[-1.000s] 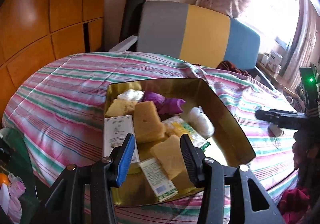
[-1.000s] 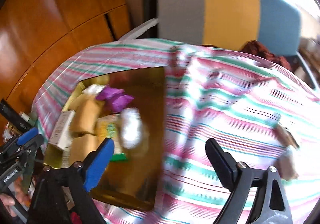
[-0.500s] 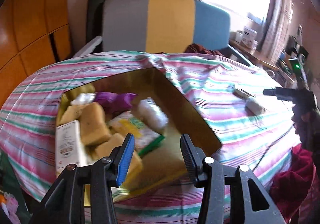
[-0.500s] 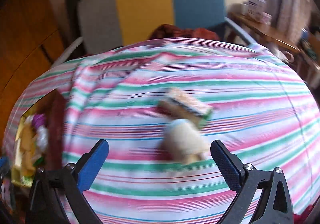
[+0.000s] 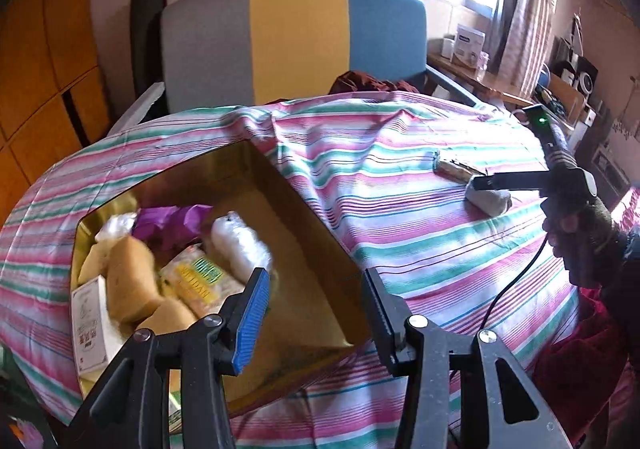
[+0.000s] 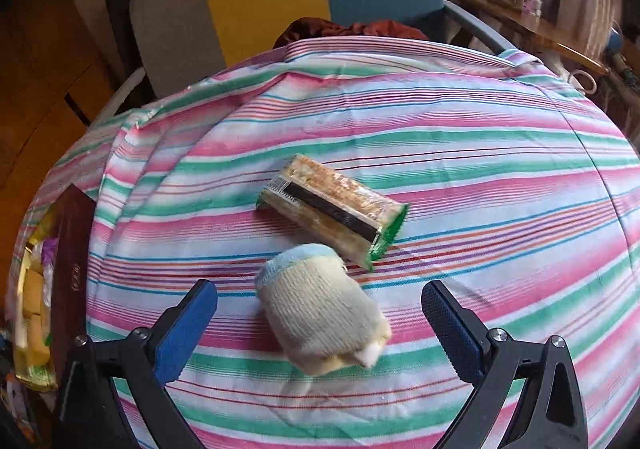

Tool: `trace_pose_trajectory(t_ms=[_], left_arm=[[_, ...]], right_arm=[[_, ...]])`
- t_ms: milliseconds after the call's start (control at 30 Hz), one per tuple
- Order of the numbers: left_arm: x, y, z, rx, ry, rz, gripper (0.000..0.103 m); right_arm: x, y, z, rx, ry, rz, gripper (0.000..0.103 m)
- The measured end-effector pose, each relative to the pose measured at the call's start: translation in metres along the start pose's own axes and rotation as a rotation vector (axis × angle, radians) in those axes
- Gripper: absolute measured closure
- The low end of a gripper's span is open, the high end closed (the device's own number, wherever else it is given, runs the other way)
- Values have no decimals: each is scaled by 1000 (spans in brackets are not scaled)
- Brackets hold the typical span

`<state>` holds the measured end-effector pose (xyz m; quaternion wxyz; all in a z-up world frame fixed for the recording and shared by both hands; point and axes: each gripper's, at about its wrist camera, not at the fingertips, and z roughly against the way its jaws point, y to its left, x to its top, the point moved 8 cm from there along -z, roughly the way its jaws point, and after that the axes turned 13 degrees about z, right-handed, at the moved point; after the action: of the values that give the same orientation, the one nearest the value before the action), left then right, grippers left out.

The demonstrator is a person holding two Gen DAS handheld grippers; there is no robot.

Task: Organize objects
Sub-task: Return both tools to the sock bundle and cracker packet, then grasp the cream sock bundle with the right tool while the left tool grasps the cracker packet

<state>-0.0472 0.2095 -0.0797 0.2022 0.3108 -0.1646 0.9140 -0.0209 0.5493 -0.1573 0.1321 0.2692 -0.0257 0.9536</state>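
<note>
A gold box on the striped cloth holds yellow sponges, a purple wrapper, a white bundle, a snack packet and a white carton. My left gripper is open and empty over the box's near right corner. A rolled cream sock and a green-edged cracker packet lie on the cloth. My right gripper is open, its fingers either side of the sock. The right gripper also shows in the left wrist view, by the sock.
The table is covered with a pink, green and white striped cloth. A grey, yellow and blue chair stands behind it with dark red clothing on the seat. A wooden wall is on the left, a cluttered shelf on the right.
Both views have swung right. My right gripper moved from beside the box to the sock and cracker packet, and now straddles the sock. My left gripper shifted toward the box's right side.
</note>
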Motion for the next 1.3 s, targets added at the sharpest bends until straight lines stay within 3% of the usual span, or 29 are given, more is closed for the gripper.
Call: trace_pose_trajectory(t_ms=[33,67,100,433,733,1033,1300], left_arm=[[0,-4,-2,-2,5,-6,55],[1,-8,-4,-4,8,-14,55],[1,-11,-5,-6,10,-19,55],[9,-49,-14,-29,19,-99,55],[16,-92,-31,-67,54,-167,55],[18,-138,-74,-118,152,-187,55],[32,-182,-135,-193,291,-73,55]], right_arm=[[-1,2,-3,2,10,14,16],[-3,3,-6,0,21,28,38],[-4,4,-7,-11,27,43,40],[-7,1,11,-41,14,58,46],[-8,-45,32,-155,-9,-88,46],[-12,-75,45,-186,-37,-203,46],[-18,-103,56,-201,-71,-325,46]])
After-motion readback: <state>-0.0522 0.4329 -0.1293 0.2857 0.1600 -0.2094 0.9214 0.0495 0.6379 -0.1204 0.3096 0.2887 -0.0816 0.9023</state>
